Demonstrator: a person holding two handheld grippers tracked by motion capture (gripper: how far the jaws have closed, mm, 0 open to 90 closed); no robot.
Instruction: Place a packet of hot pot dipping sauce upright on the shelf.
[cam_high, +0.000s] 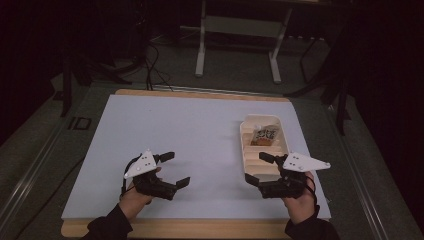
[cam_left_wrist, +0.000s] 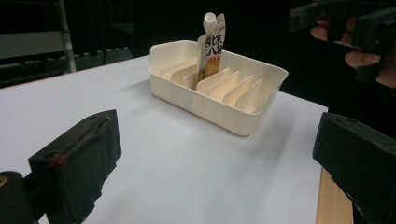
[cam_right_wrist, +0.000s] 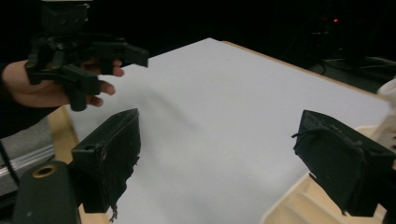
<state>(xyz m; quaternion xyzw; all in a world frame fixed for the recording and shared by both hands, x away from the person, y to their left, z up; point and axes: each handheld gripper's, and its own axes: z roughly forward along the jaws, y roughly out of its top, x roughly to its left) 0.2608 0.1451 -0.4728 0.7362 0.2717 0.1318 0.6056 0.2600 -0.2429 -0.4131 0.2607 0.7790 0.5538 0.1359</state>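
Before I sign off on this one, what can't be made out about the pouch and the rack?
- Pouch: print too small and dim in the high view; in the left gripper view its foot is hidden behind the dividers.
- Rack: cut off by the right gripper view's edge and partly behind a jaw.
- Rack's near end: covered by the right gripper in the high view.

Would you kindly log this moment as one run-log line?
left gripper: open, empty | right gripper: open, empty, over near end of cream slotted plastic tray | printed spouted pouch: upright in tray's far slot
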